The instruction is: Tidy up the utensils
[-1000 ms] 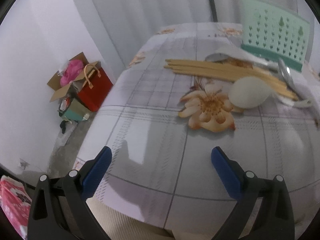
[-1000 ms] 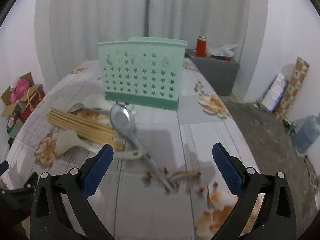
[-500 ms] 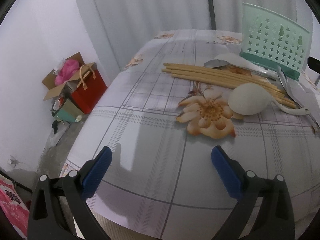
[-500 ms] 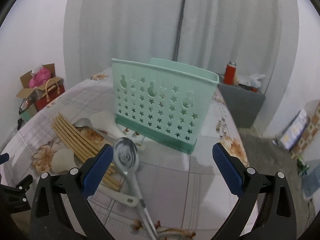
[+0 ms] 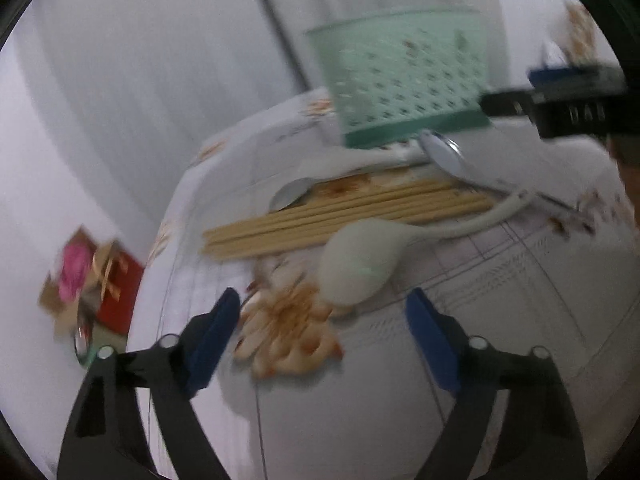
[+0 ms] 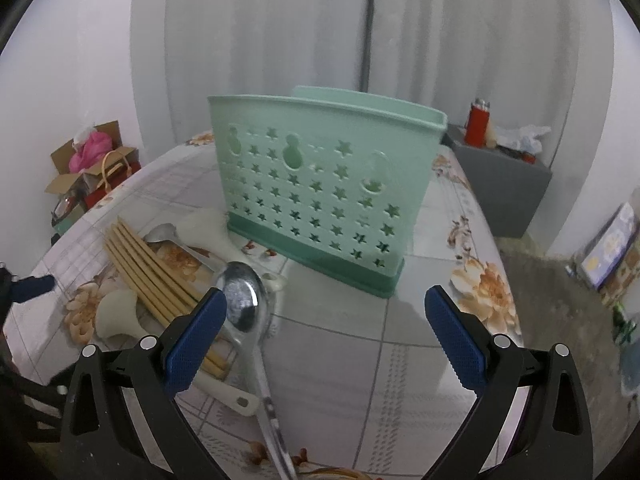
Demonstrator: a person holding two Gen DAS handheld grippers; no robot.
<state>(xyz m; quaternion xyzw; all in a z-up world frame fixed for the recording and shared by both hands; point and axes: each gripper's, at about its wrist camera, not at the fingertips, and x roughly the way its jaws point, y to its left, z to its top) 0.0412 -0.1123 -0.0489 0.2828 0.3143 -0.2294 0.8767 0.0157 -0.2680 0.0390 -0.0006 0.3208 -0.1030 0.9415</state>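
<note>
Table (image 6: 400, 364): floral cloth, curtain behind
Utensils: chopsticks (image 5: 344, 216) and spoons heaped beside empty rack (image 6: 320, 188), awaiting sorting
Left gripper (image 5: 324, 316): jaws just narrowing, nothing between, nearing white spoon (image 5: 360, 264)
Right gripper (image 6: 324, 328): spread wide, empty, facing rack

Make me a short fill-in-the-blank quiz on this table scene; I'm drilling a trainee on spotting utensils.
1. The holder with star-shaped holes is coloured ____.
2. The bundle of chopsticks lies on the ____.
3. The right gripper holds ____.
4. The large spoon nearest the right gripper is made of ____.

Missing words: green; table; nothing; metal
</note>
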